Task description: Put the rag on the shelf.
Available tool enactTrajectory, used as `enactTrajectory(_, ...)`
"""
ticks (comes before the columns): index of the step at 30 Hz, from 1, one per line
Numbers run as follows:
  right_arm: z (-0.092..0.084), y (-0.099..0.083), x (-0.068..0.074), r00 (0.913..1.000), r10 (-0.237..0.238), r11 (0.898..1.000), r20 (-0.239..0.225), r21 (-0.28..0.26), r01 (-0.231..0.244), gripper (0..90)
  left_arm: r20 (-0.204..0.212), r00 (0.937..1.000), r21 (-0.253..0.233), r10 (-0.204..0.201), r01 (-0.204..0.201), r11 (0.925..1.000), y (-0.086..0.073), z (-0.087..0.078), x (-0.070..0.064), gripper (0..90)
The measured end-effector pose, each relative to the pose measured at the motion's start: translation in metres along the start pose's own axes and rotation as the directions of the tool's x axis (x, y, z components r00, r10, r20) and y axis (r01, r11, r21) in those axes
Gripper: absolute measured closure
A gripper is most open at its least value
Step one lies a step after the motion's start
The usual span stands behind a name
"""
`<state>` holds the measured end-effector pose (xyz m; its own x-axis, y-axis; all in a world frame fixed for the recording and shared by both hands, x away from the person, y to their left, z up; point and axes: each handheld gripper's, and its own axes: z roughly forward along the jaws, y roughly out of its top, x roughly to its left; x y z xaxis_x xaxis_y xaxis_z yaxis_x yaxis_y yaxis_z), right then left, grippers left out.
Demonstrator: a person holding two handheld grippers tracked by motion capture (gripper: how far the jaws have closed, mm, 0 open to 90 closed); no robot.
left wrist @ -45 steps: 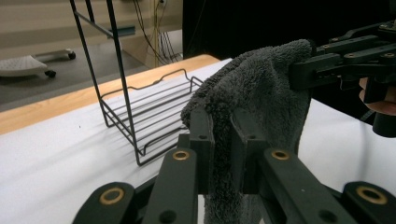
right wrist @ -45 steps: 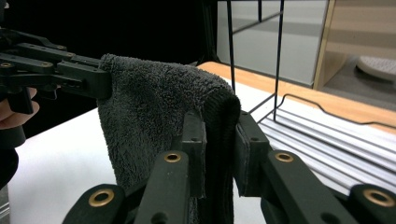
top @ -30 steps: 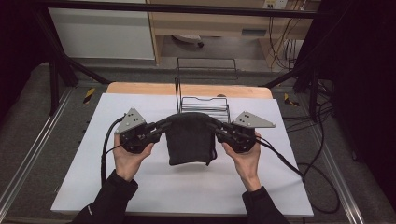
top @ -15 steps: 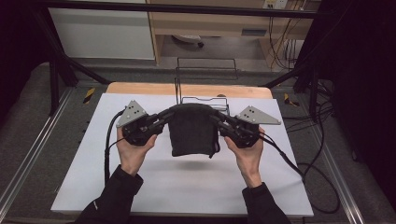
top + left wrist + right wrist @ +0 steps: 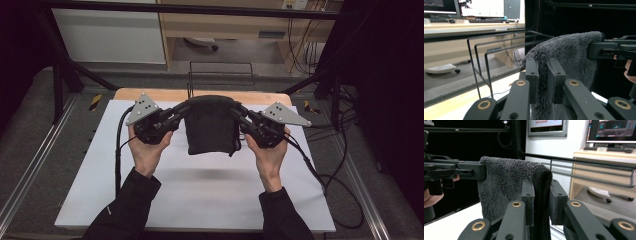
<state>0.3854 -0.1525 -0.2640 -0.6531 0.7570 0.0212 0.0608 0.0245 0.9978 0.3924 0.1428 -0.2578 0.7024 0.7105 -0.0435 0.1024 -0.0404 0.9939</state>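
both sets of fingers point(image 5: 546, 72) are clamping the dark towel point(image 5: 211, 125) at opposite top corners; it's hanging btwn them, wire rack point(image 5: 221, 75) lying just beyond.

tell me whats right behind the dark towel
A black wire rack stands behind the towel, at the table's far edge. Its top bars show above the cloth; its lower part is covered.
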Motion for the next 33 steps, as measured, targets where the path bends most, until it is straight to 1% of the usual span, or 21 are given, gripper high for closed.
enactTrajectory(10, 0.001, 0.024, -0.007, 0.999, -0.013, 0.998, 0.043, -0.058, 0.015, 77.7, 0.0, 0.9999, -0.05, 0.014, -0.014, 0.9987, 0.025, 0.011, 0.0, 80.3)
enactTrajectory(12, 0.002, 0.028, -0.008, 0.9986, -0.013, 0.998, 0.051, -0.068, 0.016, 77.8, 0.001, 1.0, -0.062, 0.006, -0.006, 0.9981, 0.029, 0.013, 0.0, 80.3)
enactTrajectory(14, 0.002, 0.032, -0.01, 0.9983, -0.011, 0.997, 0.057, -0.076, 0.015, 77.8, -0.003, 1.0, -0.07, 0.008, -0.008, 0.9975, 0.033, 0.016, 0.0, 80.3)
enactTrajectory(16, 0.003, 0.037, -0.011, 0.9978, -0.014, 0.996, 0.065, -0.083, 0.019, 77.8, -0.002, 1.0, -0.072, 0.008, -0.008, 0.9973, 0.039, 0.018, 0.0, 80.4)
enactTrajectory(19, 0.003, 0.044, -0.013, 0.9972, -0.016, 0.995, 0.073, -0.094, 0.023, 77.9, -0.004, 0.9999, -0.091, 0.009, -0.009, 0.9958, 0.048, 0.021, 0.0, 80.4)
enactTrajectory(20, 0.004, 0.047, -0.014, 0.997, -0.017, 0.995, 0.076, -0.099, 0.024, 77.8, -0.006, 0.9999, -0.094, 0.014, -0.015, 0.9955, 0.052, 0.021, 0.0, 80.4)
enactTrajectory(26, 0.005, 0.065, -0.017, 0.9948, -0.042, 0.991, 0.093, -0.12, 0.053, 77.8, -0.009, 0.9996, -0.114, 0.028, -0.028, 0.993, 0.068, 0.025, 0.0, 80.4)
enactTrajectory(29, 0.006, 0.072, -0.018, 0.993, -0.053, 0.99, 0.105, -0.124, 0.066, 77.9, -0.01, 0.9997, -0.125, 0.023, -0.024, 0.9919, 0.074, 0.027, 0.001, 80.4)
enactTrajectory(33, 0.01, 0.08, -0.02, 0.9919, -0.052, 0.988, 0.116, -0.137, 0.068, 77.9, -0.018, 0.9995, -0.134, 0.025, -0.027, 0.9907, 0.081, 0.03, 0.003, 80.5)
